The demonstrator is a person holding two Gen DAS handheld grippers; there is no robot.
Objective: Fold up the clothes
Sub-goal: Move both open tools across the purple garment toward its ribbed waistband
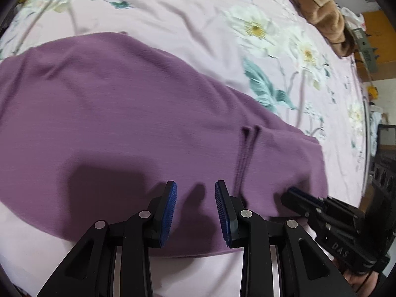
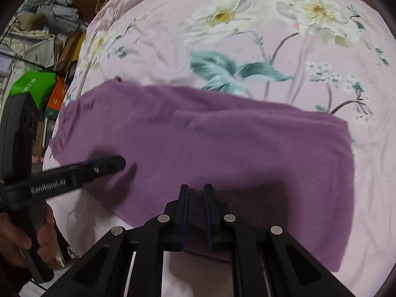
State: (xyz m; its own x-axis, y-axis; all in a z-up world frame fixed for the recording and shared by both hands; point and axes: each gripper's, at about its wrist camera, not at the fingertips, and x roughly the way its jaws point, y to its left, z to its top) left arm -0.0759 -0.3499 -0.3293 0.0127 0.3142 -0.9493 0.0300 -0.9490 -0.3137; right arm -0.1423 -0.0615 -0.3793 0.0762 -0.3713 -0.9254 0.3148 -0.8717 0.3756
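Note:
A purple garment (image 1: 123, 113) lies spread flat on a pink floral bedsheet (image 1: 173, 12); two thin drawstrings (image 1: 247, 153) lie on it. It also shows in the right wrist view (image 2: 235, 148). My left gripper (image 1: 195, 198) is open and empty, hovering over the garment's near edge. My right gripper (image 2: 196, 198) has its jaws a narrow gap apart over the garment's near edge, with nothing visibly between them. The right gripper also shows at the right of the left wrist view (image 1: 292, 195), and the left gripper shows at the left of the right wrist view (image 2: 118, 163).
A brown plush blanket (image 1: 321, 7) lies at the far corner of the bed. Boxes and a green bag (image 2: 32, 84) are stacked beside the bed on the left. Dark furniture (image 1: 383, 148) stands past the bed's right edge.

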